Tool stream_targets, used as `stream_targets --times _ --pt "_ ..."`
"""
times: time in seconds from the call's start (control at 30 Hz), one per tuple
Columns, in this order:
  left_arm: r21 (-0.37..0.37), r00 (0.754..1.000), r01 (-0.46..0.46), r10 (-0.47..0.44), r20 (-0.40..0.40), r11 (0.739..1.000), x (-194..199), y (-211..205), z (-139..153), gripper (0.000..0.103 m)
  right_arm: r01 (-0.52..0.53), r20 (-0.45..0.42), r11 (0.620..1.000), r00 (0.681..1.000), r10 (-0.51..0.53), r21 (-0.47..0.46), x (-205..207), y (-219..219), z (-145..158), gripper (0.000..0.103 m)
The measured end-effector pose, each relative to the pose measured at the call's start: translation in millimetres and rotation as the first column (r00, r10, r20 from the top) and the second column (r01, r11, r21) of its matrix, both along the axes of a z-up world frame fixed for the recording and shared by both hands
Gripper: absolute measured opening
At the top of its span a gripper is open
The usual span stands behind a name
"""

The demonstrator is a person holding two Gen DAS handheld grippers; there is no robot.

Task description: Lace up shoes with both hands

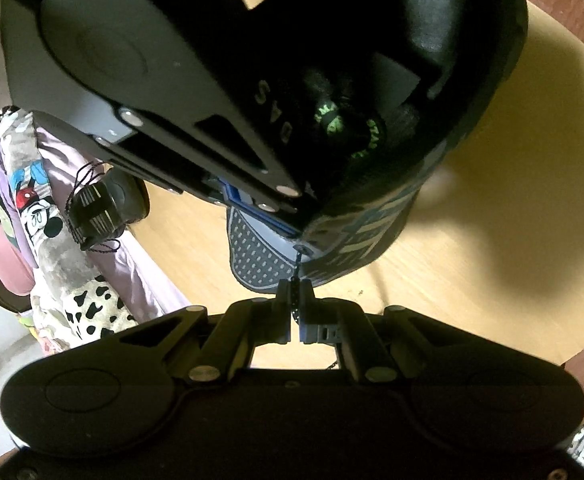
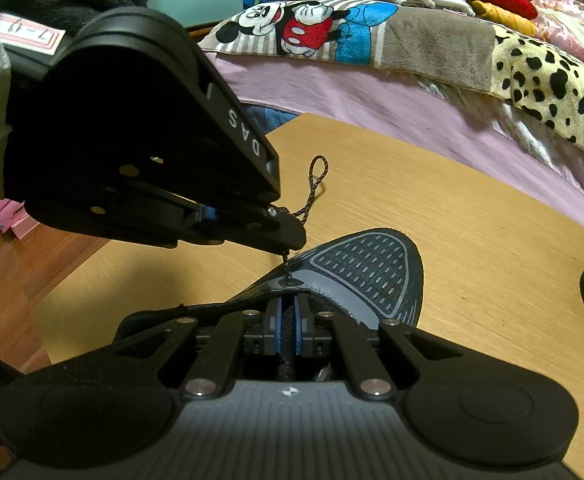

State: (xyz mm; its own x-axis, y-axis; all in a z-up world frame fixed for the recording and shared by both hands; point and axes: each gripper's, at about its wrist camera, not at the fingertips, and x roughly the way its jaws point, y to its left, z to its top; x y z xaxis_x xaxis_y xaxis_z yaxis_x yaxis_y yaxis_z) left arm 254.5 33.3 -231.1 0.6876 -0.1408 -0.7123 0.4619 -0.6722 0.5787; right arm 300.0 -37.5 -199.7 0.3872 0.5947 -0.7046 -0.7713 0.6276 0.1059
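While the left wrist camera is looking down its own fingers, the left gripper (image 1: 295, 300) is pinching a thin dark lace (image 1: 298, 264) between closed jaws, and the lace is running tight from the pads up to an eyelet (image 1: 303, 249) at the edge of the dark perforated shoe (image 1: 259, 256). That shoe is resting on the light wooden table (image 1: 492, 184), with the right gripper (image 1: 287, 204) reaching in from above and covering the shoe's opening. From the right wrist camera, the right gripper (image 2: 287, 320) is clamping the shoe's padded edge (image 2: 287, 334) between its blue pads (image 2: 278, 328), jaws nearly together. Ahead of it, the shoe (image 2: 372, 268) is lying with its toe pointing away, and the left gripper (image 2: 285, 246) is gripping the lace (image 2: 287, 268) just above the eyelet (image 2: 288, 281), with a loose loop (image 2: 318, 172) sticking out behind its fingers. A bed with a cartoon blanket (image 2: 332, 28) is sitting beyond the table (image 2: 472, 220).
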Motion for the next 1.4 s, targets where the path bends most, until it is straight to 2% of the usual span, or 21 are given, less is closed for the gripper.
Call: stream_targets --times 0.43,1.4 --pt "0.041 0.999 0.035 -0.034 -0.015 0.999 -0.5 6.9 3.8 0.002 0.000 -0.004 1.000 1.000 0.000 0.003 0.9 -0.7 -0.7 0.008" --pt "0.045 1.000 0.030 -0.030 -0.002 0.999 2.2 3.0 -2.4 0.002 0.007 -0.006 1.000 1.000 -0.007 0.008 0.1 0.6 -1.2 0.008"
